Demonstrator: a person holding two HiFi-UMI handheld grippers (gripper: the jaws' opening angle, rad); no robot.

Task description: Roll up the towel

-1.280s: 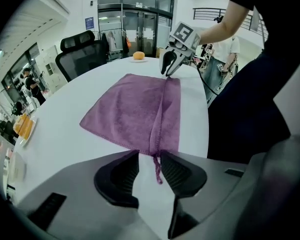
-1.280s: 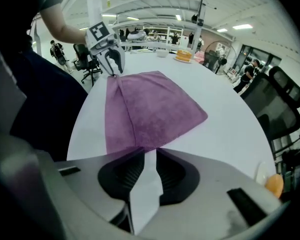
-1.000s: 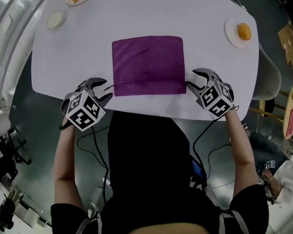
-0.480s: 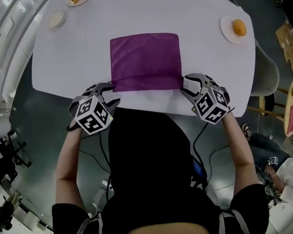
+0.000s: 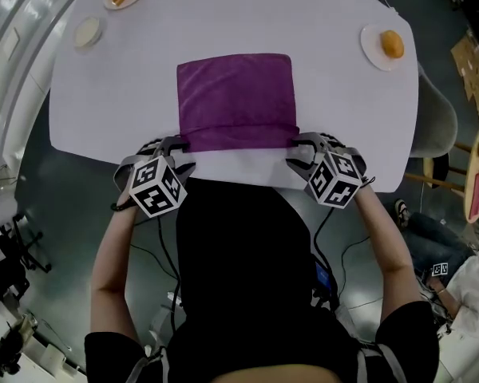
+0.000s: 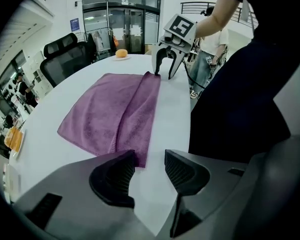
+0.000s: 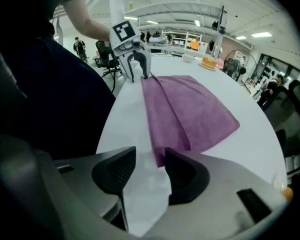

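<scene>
With jaws spread and empty, my left hand-held gripper and right hand-held gripper flank the purple towel, which looks soft, light and floppy, best pinched at its near folded corners.

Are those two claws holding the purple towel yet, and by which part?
Nothing is held: the left gripper and right gripper stand open beside the towel's near corners.

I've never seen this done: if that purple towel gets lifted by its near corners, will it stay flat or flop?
Probably flop: the towel lies limp on the table, its near edge already folded over in a soft band. Its fuzzy nap suggests it won't slip easily. It looks thin, so likely light.
</scene>
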